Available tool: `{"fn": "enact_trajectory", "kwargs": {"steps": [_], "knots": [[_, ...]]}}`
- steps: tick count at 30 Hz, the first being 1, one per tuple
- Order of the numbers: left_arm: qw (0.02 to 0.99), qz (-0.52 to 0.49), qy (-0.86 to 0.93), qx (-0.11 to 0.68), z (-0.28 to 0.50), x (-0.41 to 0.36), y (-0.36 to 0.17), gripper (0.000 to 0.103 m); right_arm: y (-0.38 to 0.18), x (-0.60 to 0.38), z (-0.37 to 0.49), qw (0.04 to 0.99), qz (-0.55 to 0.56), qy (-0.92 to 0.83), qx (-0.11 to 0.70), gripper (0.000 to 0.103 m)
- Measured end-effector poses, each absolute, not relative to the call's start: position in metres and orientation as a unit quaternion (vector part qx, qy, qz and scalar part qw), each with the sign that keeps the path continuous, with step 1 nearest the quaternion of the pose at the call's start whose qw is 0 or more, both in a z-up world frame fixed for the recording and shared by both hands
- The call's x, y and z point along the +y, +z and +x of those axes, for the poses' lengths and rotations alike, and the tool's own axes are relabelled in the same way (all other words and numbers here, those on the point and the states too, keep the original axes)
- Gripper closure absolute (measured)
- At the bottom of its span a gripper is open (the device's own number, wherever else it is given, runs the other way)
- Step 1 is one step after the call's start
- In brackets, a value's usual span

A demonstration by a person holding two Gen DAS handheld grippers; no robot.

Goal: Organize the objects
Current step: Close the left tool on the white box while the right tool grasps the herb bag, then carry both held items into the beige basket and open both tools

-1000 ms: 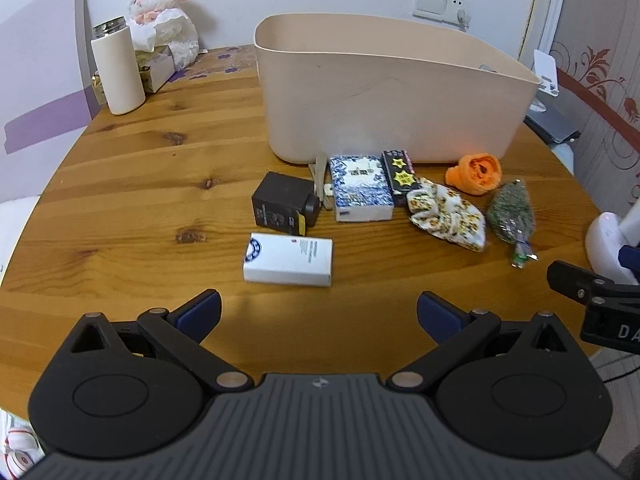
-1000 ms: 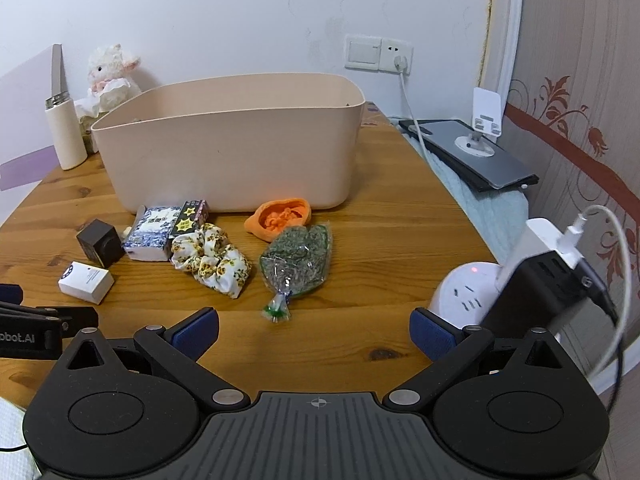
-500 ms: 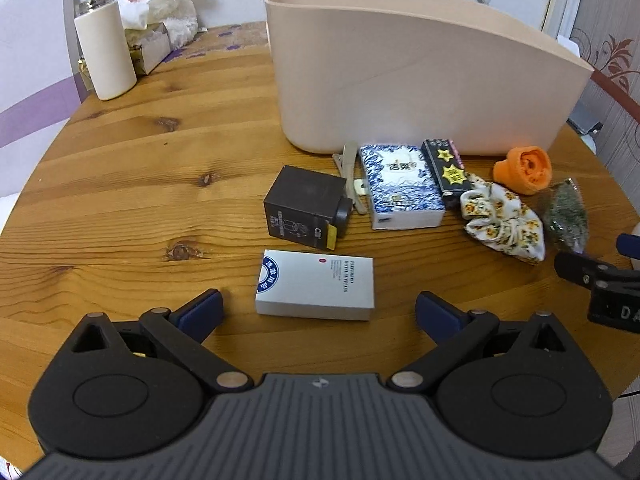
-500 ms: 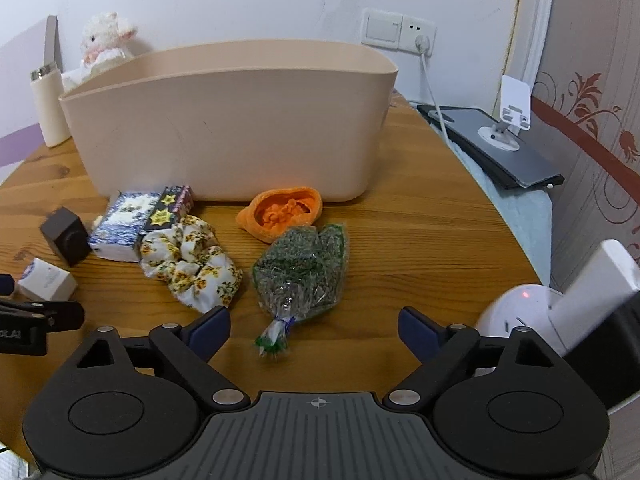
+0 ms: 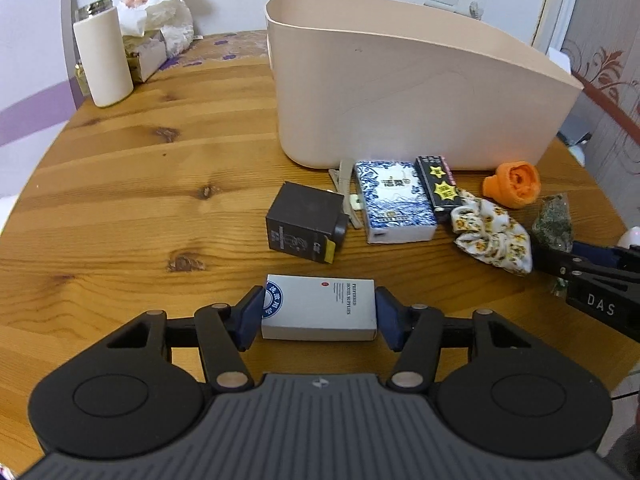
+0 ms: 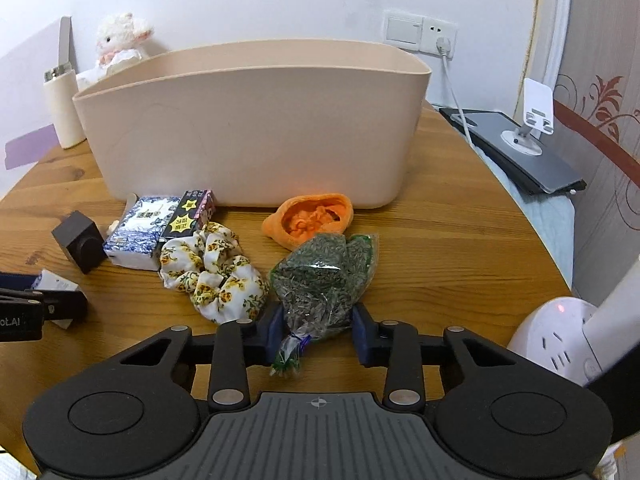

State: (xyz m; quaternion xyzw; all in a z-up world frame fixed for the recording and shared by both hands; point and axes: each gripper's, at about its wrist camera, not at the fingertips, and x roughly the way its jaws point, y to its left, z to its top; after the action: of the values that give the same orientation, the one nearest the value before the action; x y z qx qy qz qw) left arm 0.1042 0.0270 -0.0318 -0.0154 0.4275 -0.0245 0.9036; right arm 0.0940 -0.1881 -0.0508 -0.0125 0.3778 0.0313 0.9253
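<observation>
White box [image 5: 320, 307] on the bench [image 5: 160, 184] now sits between my left hand-held gripper [image 5: 318, 316] pads, which have narrowed from wide spread to pinch its short ends. My right hand-held gripper [image 6: 318, 334] has likewise advanced and closed around the dried-herb bag [image 6: 324, 276], blue pads touching its sides. Beige bin [image 6: 256, 136] stands behind both.

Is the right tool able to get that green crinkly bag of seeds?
Probably yes. The right tool already has its blue pads on either side of the clear green bag of seeds, with nothing between them; the floral scrunchie lies just beside.
</observation>
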Motion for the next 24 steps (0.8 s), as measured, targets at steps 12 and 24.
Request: {"fn": "enact_trajectory", "kwargs": {"steps": [12,24], "knots": [[0.941,0.003,-0.035,0.336,0.099,0.026,0.035,0.043,0.014,-0.197,0.077,0.960,-0.004,0.010,0.280,0.070],[0.962,-0.023,-0.040,0.269,0.175,0.023,0.102,0.043,0.075,-0.184,0.117,0.979,-0.027,0.024,0.200,0.070]]}}
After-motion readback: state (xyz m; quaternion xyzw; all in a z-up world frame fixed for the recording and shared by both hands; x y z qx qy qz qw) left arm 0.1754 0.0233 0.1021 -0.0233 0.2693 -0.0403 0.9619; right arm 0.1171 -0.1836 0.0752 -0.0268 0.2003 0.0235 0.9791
